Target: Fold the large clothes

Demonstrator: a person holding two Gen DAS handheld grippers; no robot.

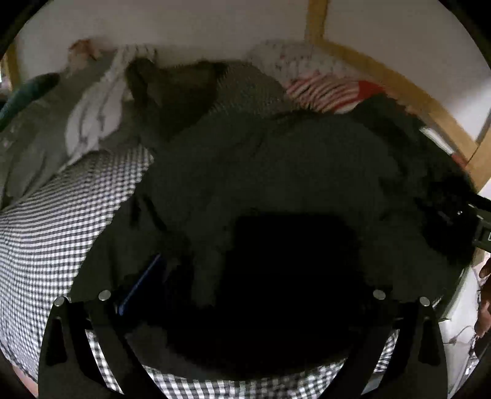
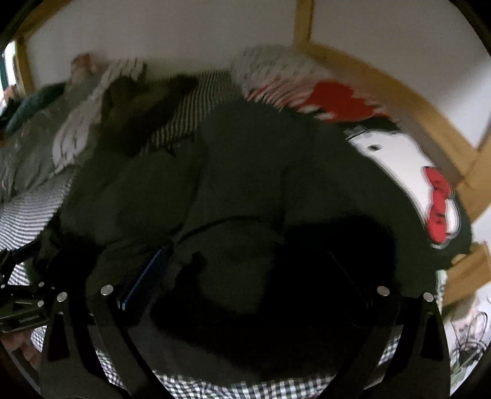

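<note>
Two grippers over one dark green garment (image 1: 276,159) spread on a bed with a checked sheet (image 1: 46,233). Both views blurred.

Left gripper (image 1: 242,294): arms wide apart at the frame bottom, blue-edged finger (image 1: 141,285) lying on the cloth at left. Fingertips lost in a black patch of fabric, so I cannot tell if the jaws are clenched on it or released.

Right gripper (image 2: 245,291): same picture. Arms spread, blue-edged finger (image 2: 144,279) against a fold of the garment (image 2: 245,172), tips buried in dark cloth. Jaws state: cannot tell.

Each gripper shows in the other's view: right one at the far right edge of the left view, touching the garment's edge; left one at the lower left of the right view, just beside the garment.

Garment covers most of the bed centre, bunched and creased, not flat. A white and red cartoon print (image 2: 408,172) shows near its right side in the right view.

Behind it: red-and-white striped cloth (image 1: 325,89), a dark brown piece (image 1: 172,92), white cloth (image 1: 92,113), grey bedding (image 1: 30,144) at left. Wooden frame (image 1: 399,92) runs along the right, white wall (image 1: 214,24) beyond.
</note>
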